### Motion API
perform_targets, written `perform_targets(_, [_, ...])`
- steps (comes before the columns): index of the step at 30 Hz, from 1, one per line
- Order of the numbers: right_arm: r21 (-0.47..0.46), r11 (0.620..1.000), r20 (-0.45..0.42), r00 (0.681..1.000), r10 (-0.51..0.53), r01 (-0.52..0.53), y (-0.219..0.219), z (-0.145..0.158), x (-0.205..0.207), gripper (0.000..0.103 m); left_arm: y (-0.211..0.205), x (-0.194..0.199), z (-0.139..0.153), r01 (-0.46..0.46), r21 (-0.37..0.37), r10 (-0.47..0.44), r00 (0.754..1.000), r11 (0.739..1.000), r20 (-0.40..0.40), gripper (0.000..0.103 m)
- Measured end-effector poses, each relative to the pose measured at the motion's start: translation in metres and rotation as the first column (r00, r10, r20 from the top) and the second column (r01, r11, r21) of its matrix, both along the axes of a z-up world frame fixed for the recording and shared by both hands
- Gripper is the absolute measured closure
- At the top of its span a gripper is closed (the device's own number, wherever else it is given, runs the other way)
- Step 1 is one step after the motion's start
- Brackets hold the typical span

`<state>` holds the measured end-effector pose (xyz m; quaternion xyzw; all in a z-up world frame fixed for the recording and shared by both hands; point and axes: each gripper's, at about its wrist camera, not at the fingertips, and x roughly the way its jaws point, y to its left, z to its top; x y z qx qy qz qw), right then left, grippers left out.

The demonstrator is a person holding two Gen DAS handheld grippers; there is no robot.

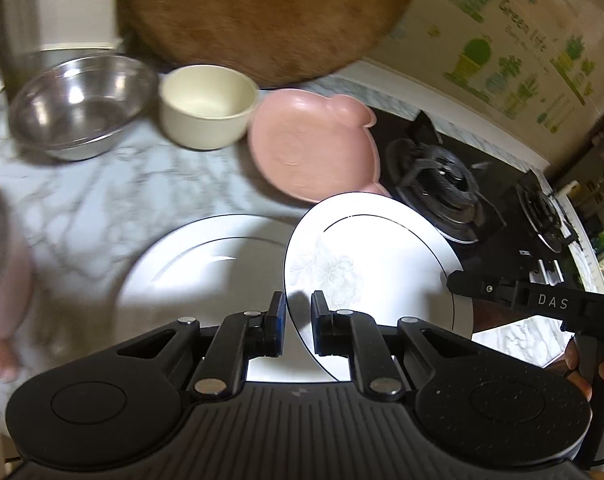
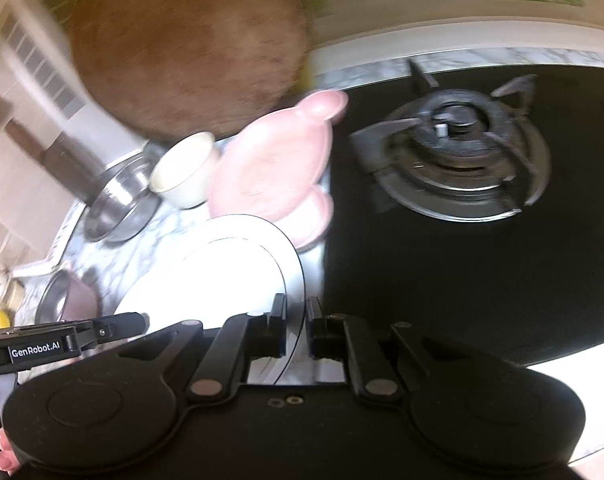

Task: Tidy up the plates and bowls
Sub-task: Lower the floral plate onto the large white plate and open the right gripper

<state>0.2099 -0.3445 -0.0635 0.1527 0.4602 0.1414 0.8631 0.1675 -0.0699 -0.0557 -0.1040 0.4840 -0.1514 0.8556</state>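
Both tongs pinch the same white flower-print plate: left tongs pressed on its near rim, right tongs clamped on its rim at the other side, seen edge-on there. Plate is tilted, lifted off the marble table, overlapping a second white plate lying flat below it. Behind: steel bowl, cream bowl just beside it, pink animal-shaped dish next to the gas stove. Round wooden board leans at the back wall. Another steel-lined pink bowl at the left edge, blurred.
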Motion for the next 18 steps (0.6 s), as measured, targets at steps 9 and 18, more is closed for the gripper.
perform_targets(9, [-0.002, 0.996, -0.024, 0.996, 0.084, -0.084, 0.048, -0.015, 0.005, 0.093, 0.04, -0.011, -0.021, -0.074, 0.026, 0.075, 0.997, 0.997, -0.035, 0.091])
perform_targets(18, [-0.015, 0.993, -0.069, 0.991, 0.115, -0.116, 0.071, -0.038, 0.004, 0.093, 0.054, -0.018, -0.04, -0.087, 0.051, 0.09, 0.994, 0.995, -0.067, 0.091])
